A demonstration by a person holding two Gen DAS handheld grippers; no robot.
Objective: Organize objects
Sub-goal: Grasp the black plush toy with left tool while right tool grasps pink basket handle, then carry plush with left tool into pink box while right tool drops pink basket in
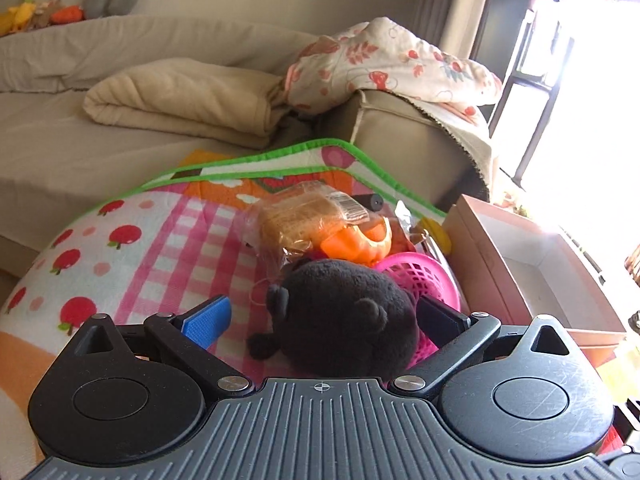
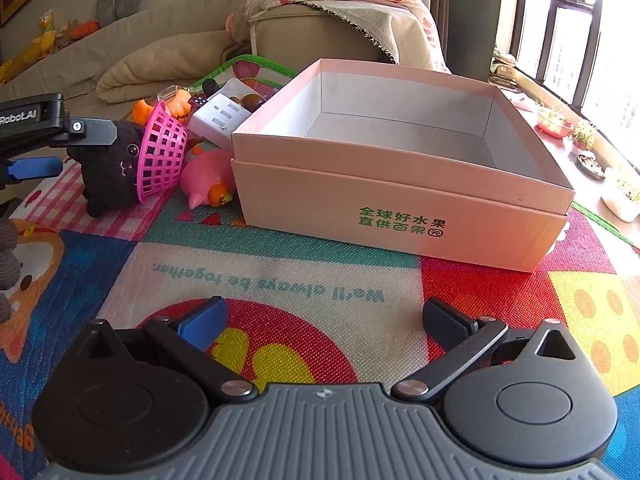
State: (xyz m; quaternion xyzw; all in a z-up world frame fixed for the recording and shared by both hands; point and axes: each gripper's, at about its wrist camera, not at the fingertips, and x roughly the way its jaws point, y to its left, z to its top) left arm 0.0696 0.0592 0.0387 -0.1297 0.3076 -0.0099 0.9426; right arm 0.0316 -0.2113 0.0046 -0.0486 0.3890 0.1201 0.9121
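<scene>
Half black plush [image 1: 340, 312] hidden (pink basket [image 1: 424, 280]).

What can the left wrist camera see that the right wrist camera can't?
Only the left wrist view shows the bagged bread behind the toys. Only the right wrist view shows the green writing on the pink box, a pink squishy toy and the white case. Both show the black plush, the pink basket and the left gripper around the plush.

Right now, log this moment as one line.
left tool: open around black plush toy | right tool: open, nothing held | pink box: empty | pink basket: tipped against plush
</scene>
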